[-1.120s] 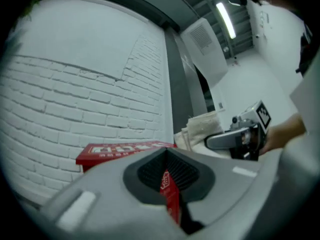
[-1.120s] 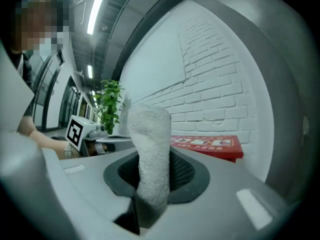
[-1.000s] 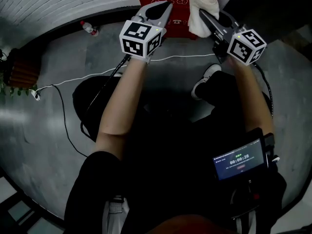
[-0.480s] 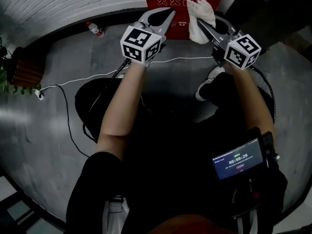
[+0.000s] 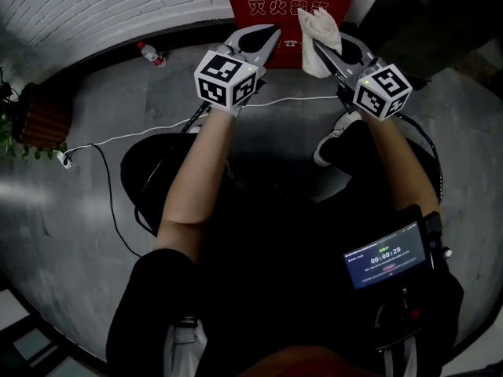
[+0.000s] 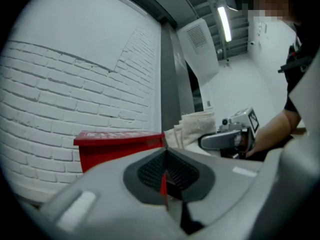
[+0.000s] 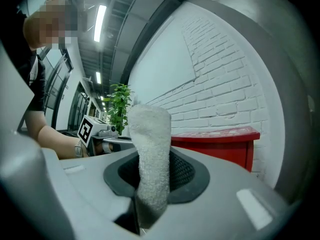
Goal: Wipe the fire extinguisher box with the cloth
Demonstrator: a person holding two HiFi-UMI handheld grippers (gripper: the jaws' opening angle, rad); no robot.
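Both tools have shifted slightly, and the red, flat-lidded fire extinguisher box (image 5: pixel 263 8) by the far brick wall now shows more fully. The right tool (image 5: pixel 316 44) is clamped on the white nubbly terry cloth (image 5: pixel 321 26), held before the box front. The left tool (image 5: pixel 269 31) is closed and empty. Wiping looks imminent.

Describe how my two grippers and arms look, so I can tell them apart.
Both the left gripper and right gripper have grey pointed shells with dark ribbed pads. Each carries a white cube printed with black square markers, and a dark cable trails back. Forearms are bare under short black sleeves; a pale wristband sits on the left wrist.
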